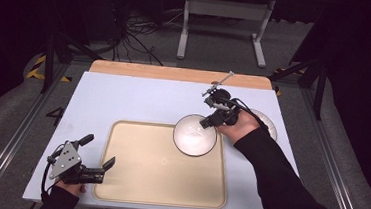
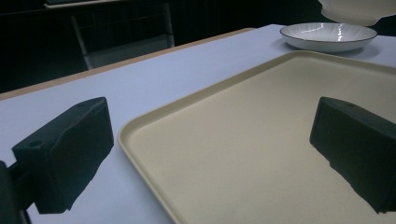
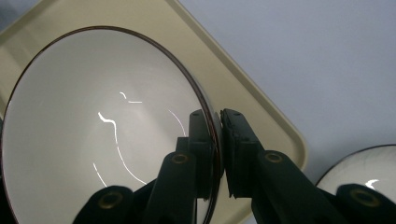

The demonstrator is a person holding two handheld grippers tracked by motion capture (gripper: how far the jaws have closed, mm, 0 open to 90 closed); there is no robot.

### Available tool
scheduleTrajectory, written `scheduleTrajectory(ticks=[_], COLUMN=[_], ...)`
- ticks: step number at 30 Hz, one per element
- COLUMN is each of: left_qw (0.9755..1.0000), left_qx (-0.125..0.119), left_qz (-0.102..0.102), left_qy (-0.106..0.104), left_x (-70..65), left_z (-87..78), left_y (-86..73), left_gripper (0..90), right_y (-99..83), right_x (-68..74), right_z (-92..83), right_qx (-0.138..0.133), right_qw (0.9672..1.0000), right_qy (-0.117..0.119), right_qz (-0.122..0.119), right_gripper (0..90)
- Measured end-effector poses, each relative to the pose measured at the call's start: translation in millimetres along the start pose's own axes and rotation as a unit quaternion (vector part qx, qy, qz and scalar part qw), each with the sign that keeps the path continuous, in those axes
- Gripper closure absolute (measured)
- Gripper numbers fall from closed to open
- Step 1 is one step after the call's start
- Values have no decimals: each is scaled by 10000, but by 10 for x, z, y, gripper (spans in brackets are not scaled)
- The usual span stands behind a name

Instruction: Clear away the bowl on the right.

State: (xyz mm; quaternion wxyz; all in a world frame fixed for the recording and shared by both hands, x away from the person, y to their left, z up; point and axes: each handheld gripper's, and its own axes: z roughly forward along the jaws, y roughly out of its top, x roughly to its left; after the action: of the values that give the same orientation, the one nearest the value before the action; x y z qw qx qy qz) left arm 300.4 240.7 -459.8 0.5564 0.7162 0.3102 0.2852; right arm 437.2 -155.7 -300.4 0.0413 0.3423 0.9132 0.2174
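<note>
2 jaws of my right gripper (image 3: 218,154) pinch the bowl (image 1: 194,134) by its rim, carrying it over the tray (image 1: 132,180); my left gripper (image 1: 100,154) waits open.

White plate (image 1: 268,122) near table edge (image 1: 139,96)

A lab or recording studio: black curtained walls surround the white counter (image 1: 139,96), loose cables (image 1: 134,35) sprawl on grey carpet behind it, near a white stand frame (image 1: 224,27) and yellow-black floor tape (image 1: 38,70).
</note>
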Motion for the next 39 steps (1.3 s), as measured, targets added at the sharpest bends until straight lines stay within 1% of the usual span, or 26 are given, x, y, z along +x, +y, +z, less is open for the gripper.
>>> scheduleTrajectory(ticks=[1, 5, 11, 16, 20, 25, 29, 30, 31, 39], left_qw=[10000, 10000, 10000, 10000, 10000, 10000, 10000, 10000, 10000, 10000], left_qx=[0, 4, 0, -12, -6, -5, -7, -4, -1, -9], left_qz=[0, 6, 14, 12, 22, 15, 8, 33, 14, 13], left_qy=[0, -2, -2, -13, -3, -10, -9, -7, -17, -16], left_x=[0, -1, 0, -2, 0, -2, -2, 2, 0, 0], left_z=[0, -1, -1, -1, -1, -1, -3, -3, -4, -3], left_y=[0, 0, 0, 0, 1, 0, -1, 0, 0, 0], left_gripper=[2, 1, 1, 1, 1, 1, 1, 1, 1, 1], right_y=[0, 55, 145, 195, 232, 270, 289, 294, 295, 286], right_x=[0, 90, 223, 304, 372, 448, 490, 496, 499, 492], right_z=[0, 37, 109, 148, 183, 217, 266, 283, 301, 477], right_qx=[0, 12, 49, 29, 61, 23, 71, 80, 89, 211], right_qw=[10000, 9998, 9991, 9987, 9980, 9972, 9966, 9965, 9963, 9956], right_qy=[0, 115, 217, 323, 369, 504, 586, 588, 608, 741], right_qz=[0, -131, -349, -404, -514, -550, -577, -593, -601, -529], right_gripper=[830, 830, 829, 830, 829, 830, 829, 829, 829, 829])
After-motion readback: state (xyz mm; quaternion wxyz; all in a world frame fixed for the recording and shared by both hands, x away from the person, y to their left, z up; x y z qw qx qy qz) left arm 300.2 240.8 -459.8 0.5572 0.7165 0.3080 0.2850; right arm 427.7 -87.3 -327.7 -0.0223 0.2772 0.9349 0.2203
